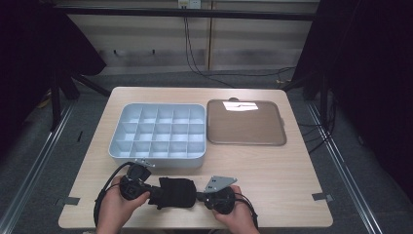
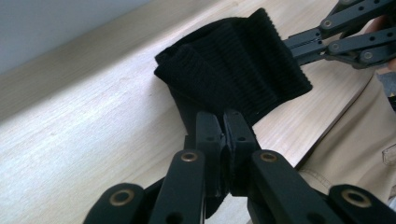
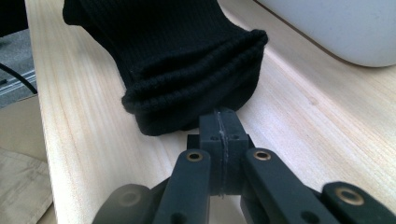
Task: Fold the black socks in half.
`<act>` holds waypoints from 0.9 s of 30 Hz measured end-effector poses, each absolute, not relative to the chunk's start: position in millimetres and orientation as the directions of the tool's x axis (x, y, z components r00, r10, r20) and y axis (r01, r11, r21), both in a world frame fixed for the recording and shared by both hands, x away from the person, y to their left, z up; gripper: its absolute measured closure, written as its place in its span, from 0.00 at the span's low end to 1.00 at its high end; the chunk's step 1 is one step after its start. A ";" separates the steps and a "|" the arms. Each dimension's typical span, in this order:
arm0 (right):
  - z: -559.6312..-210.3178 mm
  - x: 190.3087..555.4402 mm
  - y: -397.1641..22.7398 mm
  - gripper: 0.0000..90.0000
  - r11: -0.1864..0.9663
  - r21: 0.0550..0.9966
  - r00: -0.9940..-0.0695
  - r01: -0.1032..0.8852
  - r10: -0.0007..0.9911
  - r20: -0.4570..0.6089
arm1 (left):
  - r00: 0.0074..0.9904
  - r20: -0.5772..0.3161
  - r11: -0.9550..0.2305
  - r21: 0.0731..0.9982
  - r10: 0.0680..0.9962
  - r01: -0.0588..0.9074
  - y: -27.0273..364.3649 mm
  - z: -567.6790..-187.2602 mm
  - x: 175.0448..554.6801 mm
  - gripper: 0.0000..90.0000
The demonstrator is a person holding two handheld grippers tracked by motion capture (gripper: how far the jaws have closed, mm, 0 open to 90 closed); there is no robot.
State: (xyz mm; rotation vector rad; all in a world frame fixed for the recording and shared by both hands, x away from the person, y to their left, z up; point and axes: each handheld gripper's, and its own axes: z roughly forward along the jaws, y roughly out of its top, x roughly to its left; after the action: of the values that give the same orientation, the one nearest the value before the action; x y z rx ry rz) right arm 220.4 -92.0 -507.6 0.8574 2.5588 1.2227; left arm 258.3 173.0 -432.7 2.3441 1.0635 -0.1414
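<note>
At the near edge of the counter (image 1: pixel 272 170), a black sock (image 1: pixel 174 192) is clamped between left tool (image 1: pixel 152 194) and right tool (image 1: pixel 200 197), jaws pressed together.

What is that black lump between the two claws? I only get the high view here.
Observer: The left gripper view shows it close up: a ribbed black knit cloth, folded into layers.
Operator: Is the left claw really holding it?
Observer: Yes. The left claw has its jaws closed, with the cloth's lower edge pinched between them.
Operator: And the other one?
Observer: In the right gripper view the right claw has its jaws pressed flat together, right at the cloth's doubled rim. I cannot tell whether a layer is caught.
</note>
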 end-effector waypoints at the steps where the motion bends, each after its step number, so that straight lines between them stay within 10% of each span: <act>1: -507.6 220.4 -92.0 1.00 0.496 0.759 -0.818 0.423 0.569 0.083 | 0.682 -0.314 -0.533 0.444 0.660 0.720 171.9 -432.1 258.3 0.96; 27: -507.5 220.2 -91.2 1.00 0.494 0.758 -0.815 0.425 0.573 0.083 | 0.725 -0.297 -0.574 0.457 0.621 0.680 148.9 -421.7 261.7 0.96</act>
State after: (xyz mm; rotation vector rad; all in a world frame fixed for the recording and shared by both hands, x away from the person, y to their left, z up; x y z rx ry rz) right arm 220.2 -91.2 -507.5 0.8624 2.5556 1.2207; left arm 261.7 148.9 -421.7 2.3752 0.9850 -0.1394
